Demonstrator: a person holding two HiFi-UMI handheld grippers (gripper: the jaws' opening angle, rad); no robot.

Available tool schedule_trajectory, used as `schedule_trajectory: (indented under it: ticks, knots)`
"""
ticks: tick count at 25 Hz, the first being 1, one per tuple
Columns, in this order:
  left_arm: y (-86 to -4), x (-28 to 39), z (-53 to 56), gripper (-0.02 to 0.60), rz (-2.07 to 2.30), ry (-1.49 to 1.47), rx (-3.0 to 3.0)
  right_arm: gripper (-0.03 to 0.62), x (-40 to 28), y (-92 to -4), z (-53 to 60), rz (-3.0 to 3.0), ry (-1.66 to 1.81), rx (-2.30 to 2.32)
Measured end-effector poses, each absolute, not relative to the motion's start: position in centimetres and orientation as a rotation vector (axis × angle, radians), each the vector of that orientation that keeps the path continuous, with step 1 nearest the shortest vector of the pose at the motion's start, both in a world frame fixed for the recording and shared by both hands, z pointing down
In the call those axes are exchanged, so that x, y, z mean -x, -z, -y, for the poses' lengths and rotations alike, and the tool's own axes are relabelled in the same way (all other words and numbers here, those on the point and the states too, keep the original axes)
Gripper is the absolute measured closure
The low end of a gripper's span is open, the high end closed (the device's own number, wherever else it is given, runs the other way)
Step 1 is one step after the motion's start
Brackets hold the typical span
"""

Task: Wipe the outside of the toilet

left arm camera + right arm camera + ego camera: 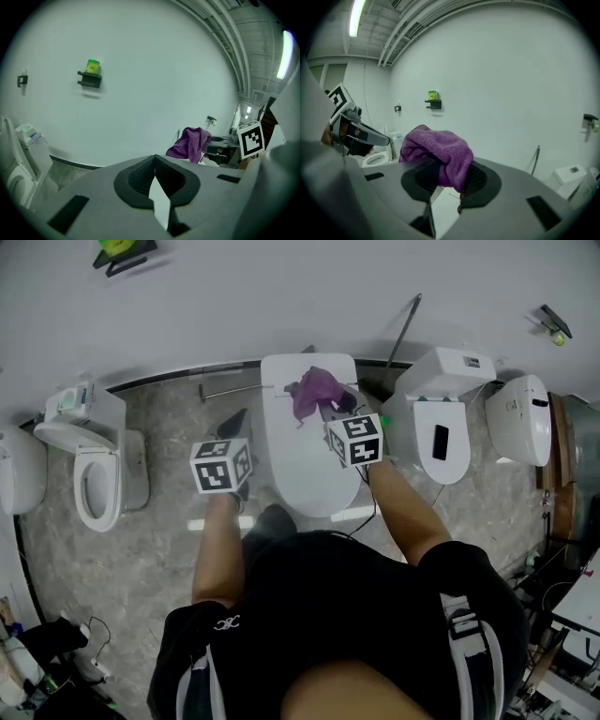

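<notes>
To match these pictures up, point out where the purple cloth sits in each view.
Head view: purple cloth upper centre, over the white toilet lid.
Left gripper view: purple cloth right of centre, low.
Right gripper view: purple cloth at centre, clamped in the right gripper.
Shared landmark: green item on black wall bracket, in all three.

1. A person's black shirt [328,615] fills the 6 o'clock area, and both bare forearms reach toward 12 o'clock.
2. The left gripper [233,424] hangs over the grey marble floor [169,549], just beside the closed white toilet [305,470], at its 9 o'clock side.
3. The right gripper [330,401] is above that toilet's lid, with a bunched purple cloth [314,388] at its tip, toward 11 o'clock.
4. An open-seat toilet [94,479] stands at 9 o'clock.
5. A tank toilet [448,381] and a rounded white toilet [518,418] stand at 2 o'clock, along the white wall [281,296].
</notes>
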State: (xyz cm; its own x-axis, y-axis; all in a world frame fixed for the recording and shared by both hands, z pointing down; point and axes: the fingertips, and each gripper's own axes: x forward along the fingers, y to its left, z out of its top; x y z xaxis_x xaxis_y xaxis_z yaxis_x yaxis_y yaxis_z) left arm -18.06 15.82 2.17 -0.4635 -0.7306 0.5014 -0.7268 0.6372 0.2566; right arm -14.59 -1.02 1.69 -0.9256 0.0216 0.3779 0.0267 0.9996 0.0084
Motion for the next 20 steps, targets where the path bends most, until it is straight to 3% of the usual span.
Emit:
schedule_trajectory:
  ticks: [8,20]
  knots:
    - [-8.5,26.2,-17.1,0.575,2.161,-0.002,-1.175,0.493,23.9,-7.8,-0.4,2.648,0.134,0.012]
    - [-18.9,32.9,-17.6,0.574,2.106,0.106,-1.078,0.493,34.9,-22.6,0.1,2.509,0.356,0.138]
